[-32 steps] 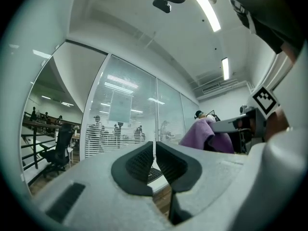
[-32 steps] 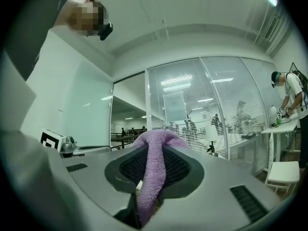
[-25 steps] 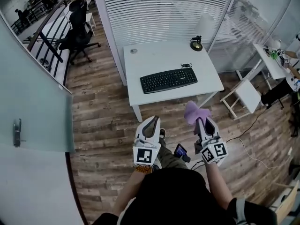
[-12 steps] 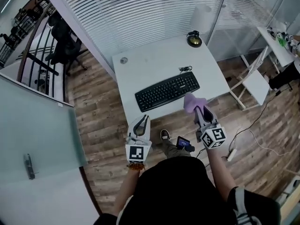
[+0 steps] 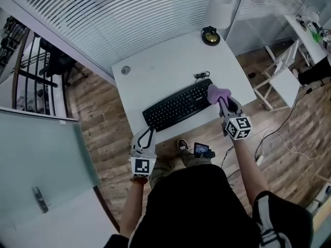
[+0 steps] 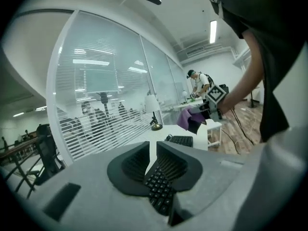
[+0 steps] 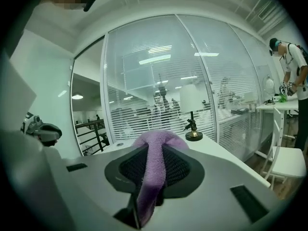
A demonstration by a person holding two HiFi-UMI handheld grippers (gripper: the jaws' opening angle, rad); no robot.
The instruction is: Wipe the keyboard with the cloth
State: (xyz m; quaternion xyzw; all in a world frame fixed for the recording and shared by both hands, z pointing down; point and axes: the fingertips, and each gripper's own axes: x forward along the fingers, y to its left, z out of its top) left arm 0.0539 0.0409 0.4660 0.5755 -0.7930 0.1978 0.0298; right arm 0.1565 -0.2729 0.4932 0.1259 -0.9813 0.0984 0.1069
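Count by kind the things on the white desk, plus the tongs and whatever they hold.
Keyboard: 1
Desk lamp: 1
Small round disc: 1
Purple cloth, pinched in the right tongs: 1
Tongs: 2, counting the left tongs, shut and empty
Total: 6

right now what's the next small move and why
Probably lower the right gripper until the purple cloth presses on the near end of the keyboard: its jaws clamp the cloth, which sits over that end, and contact isn't clear.
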